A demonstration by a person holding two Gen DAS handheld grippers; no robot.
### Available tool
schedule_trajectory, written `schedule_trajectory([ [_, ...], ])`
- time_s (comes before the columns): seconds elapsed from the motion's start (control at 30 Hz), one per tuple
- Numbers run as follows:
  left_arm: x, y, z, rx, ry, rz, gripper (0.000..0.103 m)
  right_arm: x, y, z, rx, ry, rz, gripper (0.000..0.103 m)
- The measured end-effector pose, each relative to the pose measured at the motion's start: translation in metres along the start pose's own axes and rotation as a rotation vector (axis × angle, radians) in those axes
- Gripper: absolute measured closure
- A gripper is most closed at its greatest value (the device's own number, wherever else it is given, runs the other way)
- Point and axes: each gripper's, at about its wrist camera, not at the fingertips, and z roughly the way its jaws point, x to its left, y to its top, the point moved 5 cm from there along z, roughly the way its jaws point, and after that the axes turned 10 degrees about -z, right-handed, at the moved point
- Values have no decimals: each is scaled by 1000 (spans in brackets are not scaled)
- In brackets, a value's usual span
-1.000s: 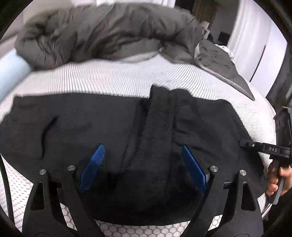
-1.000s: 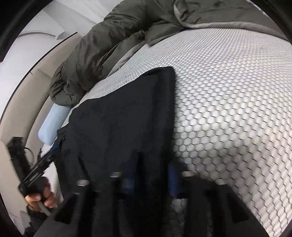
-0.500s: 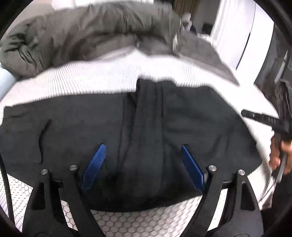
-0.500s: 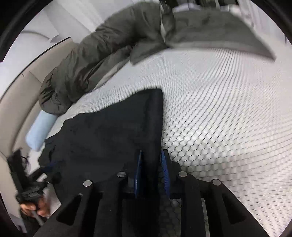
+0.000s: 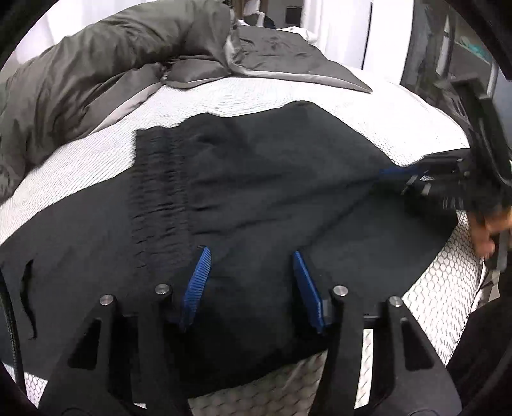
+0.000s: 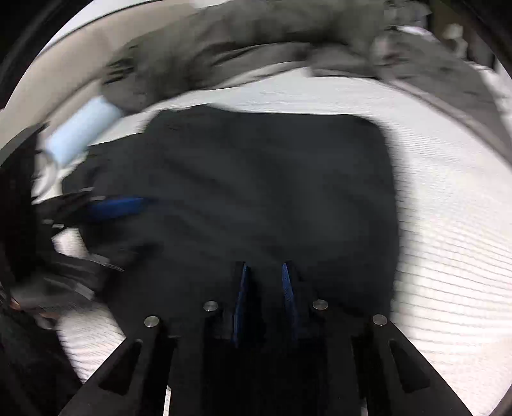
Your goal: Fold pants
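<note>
Black pants (image 5: 272,179) lie spread across the white honeycomb mattress (image 5: 441,288), with the gathered waistband (image 5: 156,192) to the left. My left gripper (image 5: 250,251) hovers low over the near part of the pants. Its jaws are closing, a ridge of black cloth runs between the blue pads (image 5: 196,281), and they do not press on it. In the right wrist view, which is blurred, my right gripper (image 6: 264,265) is shut on a fold of the pants (image 6: 272,179). The left wrist view shows this right gripper (image 5: 412,179) at the right edge, with creases drawn towards it.
A rumpled grey duvet (image 5: 121,64) is piled along the far side of the bed. A pale blue bolster (image 6: 80,134) lies at the far left. White closet doors (image 5: 339,28) stand beyond the bed. A person's hand (image 5: 489,230) holds the right gripper's handle at the mattress edge.
My left jaws have narrowed and the gripper has moved right along the pants. The right gripper has rolled and swung, so the pants now fill its view, and its pads stand slightly wider.
</note>
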Motion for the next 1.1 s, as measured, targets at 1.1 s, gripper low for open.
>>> schedule_trajectory([
  [1.1, 41, 104, 20, -61, 33, -157, 49, -9, 66, 26, -105, 43, 39, 57],
])
